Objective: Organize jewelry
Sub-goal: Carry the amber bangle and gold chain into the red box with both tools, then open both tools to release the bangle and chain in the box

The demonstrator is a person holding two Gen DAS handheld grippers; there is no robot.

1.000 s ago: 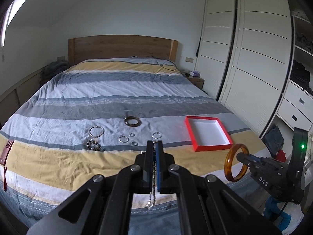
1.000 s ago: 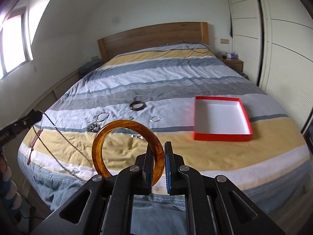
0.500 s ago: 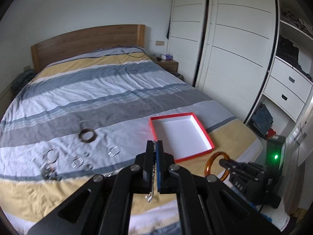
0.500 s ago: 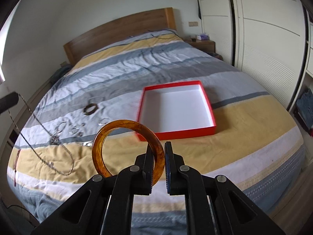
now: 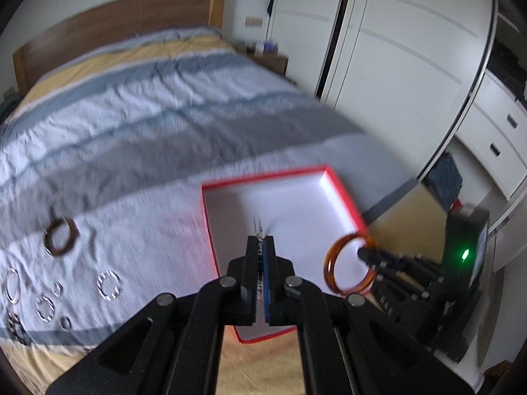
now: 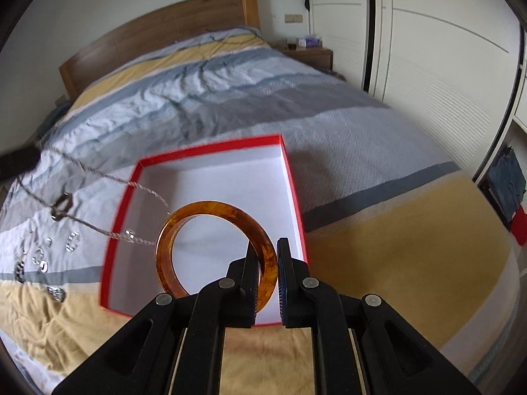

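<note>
A red box with a white inside lies open on the striped bed. My left gripper is shut on a silver chain, which hangs over the box's left side. My right gripper is shut on an amber bangle and holds it above the box; the bangle also shows in the left wrist view. A dark bangle and several silver rings lie on the bedspread left of the box.
The bed has a wooden headboard. White wardrobe doors and drawers stand to the right. A nightstand is beside the headboard. Clothes lie on the floor at the right.
Both grippers have moved forward and right, from beside the loose jewelry to above the red box. The chain and the amber bangle stay gripped.
</note>
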